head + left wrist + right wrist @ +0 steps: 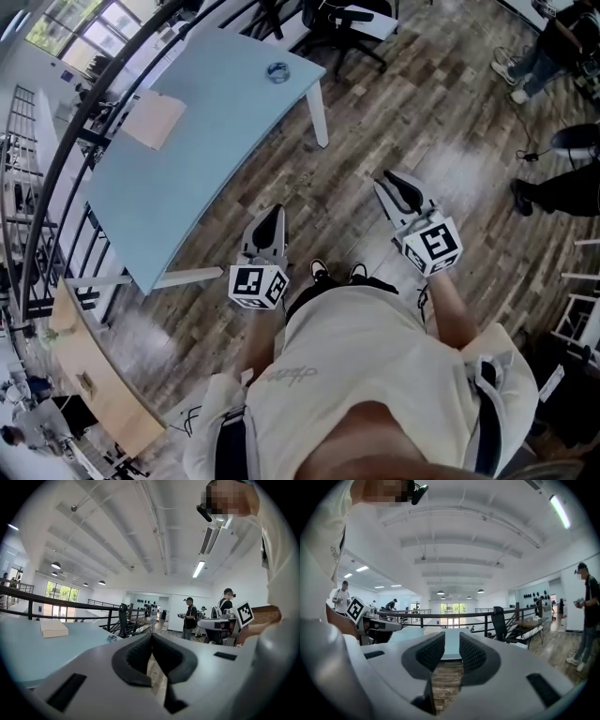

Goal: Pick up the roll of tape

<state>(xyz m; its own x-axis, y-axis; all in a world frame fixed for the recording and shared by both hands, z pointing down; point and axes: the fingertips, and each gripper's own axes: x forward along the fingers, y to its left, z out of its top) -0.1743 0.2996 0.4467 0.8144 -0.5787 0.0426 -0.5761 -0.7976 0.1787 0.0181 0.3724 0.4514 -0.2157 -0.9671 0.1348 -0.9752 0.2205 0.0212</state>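
Head view: person stands on a grey-brown wood-plank floor (375,112) with both grippers held out level in front, short of the work surface. A long light blue table (187,187) with white legs runs away to the left. The small bluish roll of tape (277,71) lies flat at the table's far end, near the right-hand edge, well apart from both grippers. A flat beige cardboard box (155,119) sits to the left of the tape, apart from it.

Left gripper (269,225): near the table's right edge, above the floor. In its own view the left gripper (152,637) has its dark pads meeting at the tips, with nothing caught between them. The tape (111,638) shows as a small speck on the table beyond, left of the jaws; the box (53,628) is further left.

Right gripper (398,187): out over bare floor, further from the table. In its own view the right gripper (452,639) has its jaws standing apart, and only floor and the table's end show through the gap.

Step in hand, as I judge it: the approach; no reach has begun and the tape is untouched. The next move calls for stepping toward the far end of the table, then bringing the already parted right jaws down around the roll's rim and closing them.
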